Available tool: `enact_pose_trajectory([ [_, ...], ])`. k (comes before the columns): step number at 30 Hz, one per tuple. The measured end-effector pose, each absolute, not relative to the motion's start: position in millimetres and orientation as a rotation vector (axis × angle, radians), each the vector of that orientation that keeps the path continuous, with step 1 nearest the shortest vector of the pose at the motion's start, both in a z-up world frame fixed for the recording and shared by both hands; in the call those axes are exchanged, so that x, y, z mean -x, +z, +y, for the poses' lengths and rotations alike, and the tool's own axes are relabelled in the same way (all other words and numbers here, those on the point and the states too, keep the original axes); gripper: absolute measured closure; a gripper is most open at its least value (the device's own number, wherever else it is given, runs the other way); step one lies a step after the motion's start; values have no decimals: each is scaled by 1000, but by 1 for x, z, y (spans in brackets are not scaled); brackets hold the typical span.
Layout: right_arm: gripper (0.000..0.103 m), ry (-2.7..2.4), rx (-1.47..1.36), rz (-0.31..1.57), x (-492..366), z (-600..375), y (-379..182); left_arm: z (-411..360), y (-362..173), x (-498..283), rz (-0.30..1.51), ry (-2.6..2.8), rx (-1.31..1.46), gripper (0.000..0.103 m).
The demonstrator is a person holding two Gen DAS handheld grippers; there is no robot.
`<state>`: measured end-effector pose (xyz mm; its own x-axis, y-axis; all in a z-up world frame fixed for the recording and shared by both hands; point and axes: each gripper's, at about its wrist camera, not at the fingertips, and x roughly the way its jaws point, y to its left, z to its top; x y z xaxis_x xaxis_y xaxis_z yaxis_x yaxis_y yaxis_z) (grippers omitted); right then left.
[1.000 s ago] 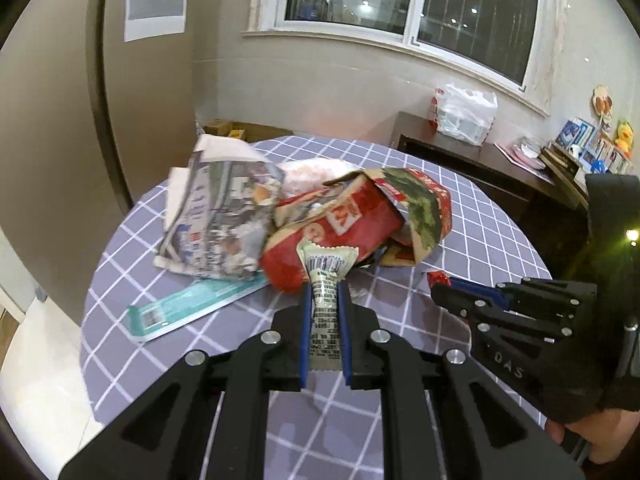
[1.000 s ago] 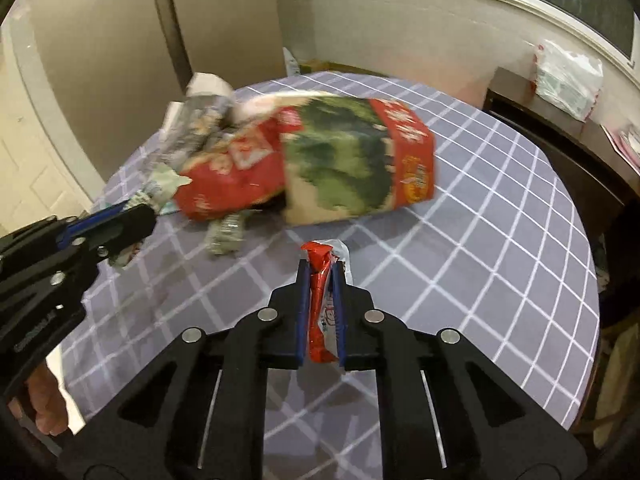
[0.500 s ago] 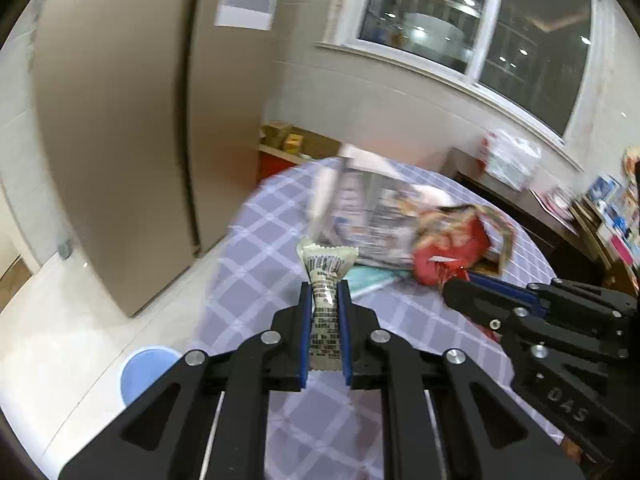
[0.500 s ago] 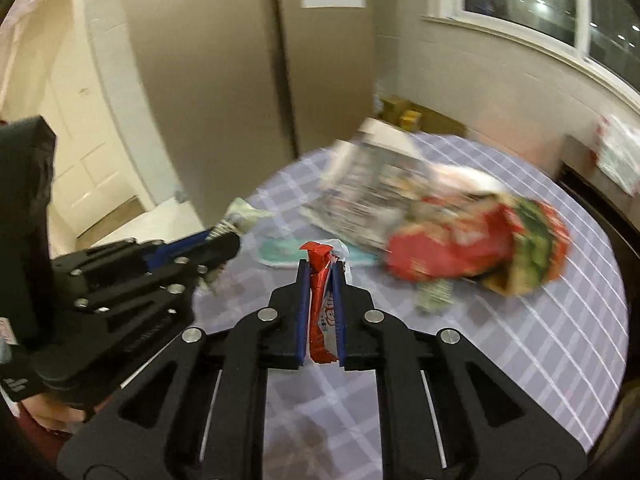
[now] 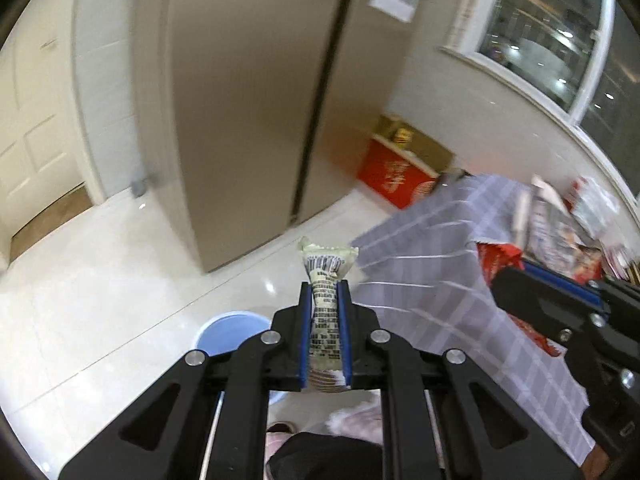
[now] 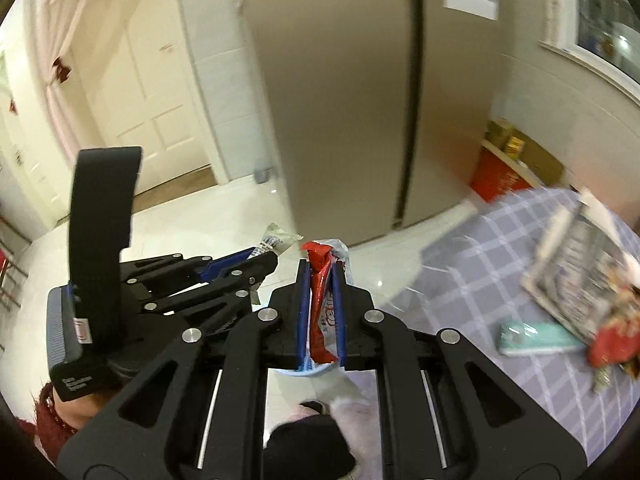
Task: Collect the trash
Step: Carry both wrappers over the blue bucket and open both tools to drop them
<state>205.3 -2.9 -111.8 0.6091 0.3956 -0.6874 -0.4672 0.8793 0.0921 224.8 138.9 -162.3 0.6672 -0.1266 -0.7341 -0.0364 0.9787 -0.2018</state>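
Observation:
My left gripper [image 5: 325,292] is shut on a pale green-white snack wrapper [image 5: 326,280] and holds it above the floor, over a blue bin [image 5: 230,332]. My right gripper [image 6: 322,270] is shut on a red and white wrapper [image 6: 320,300]; it also shows at the right of the left wrist view [image 5: 516,280]. The left gripper with its wrapper [image 6: 276,240] shows left of it in the right wrist view [image 6: 256,264]. More trash, a newspaper [image 6: 576,264] and red bags [image 6: 612,344], lies on the checked table [image 6: 480,280].
A beige fridge [image 5: 260,100] stands ahead on the white tiled floor [image 5: 100,280]. A red box [image 5: 394,176] sits by the wall. A teal packet [image 6: 536,336] lies on the table. White door [image 6: 148,92] at left. Pink slippers [image 5: 352,420] below.
Both grippers have swung left away from the table, each still holding its wrapper. The floor, fridge and blue bin have come into view; the trash pile has slid to the right edge.

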Motion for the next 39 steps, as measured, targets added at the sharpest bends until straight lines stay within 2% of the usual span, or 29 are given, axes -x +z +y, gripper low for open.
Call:
enact_pose_trajectory([
  [11, 92, 531, 81, 762, -234, 54, -135, 203, -181, -248, 883, 51, 277, 89],
  [13, 92, 520, 71, 756, -236, 56, -137, 208, -184, -254, 897, 59, 300, 72],
  [14, 92, 515, 69, 757, -237, 58, -138, 211, -186, -256, 910, 67, 304, 54],
  [15, 92, 513, 68, 759, -237, 60, -140, 213, -187, -256, 913, 77, 302, 44],
  [16, 92, 513, 68, 761, -239, 62, -141, 215, -188, -255, 909, 84, 303, 42],
  [39, 92, 535, 82, 785, -245, 71, -154, 242, -190, -239, 887, 121, 390, 41],
])
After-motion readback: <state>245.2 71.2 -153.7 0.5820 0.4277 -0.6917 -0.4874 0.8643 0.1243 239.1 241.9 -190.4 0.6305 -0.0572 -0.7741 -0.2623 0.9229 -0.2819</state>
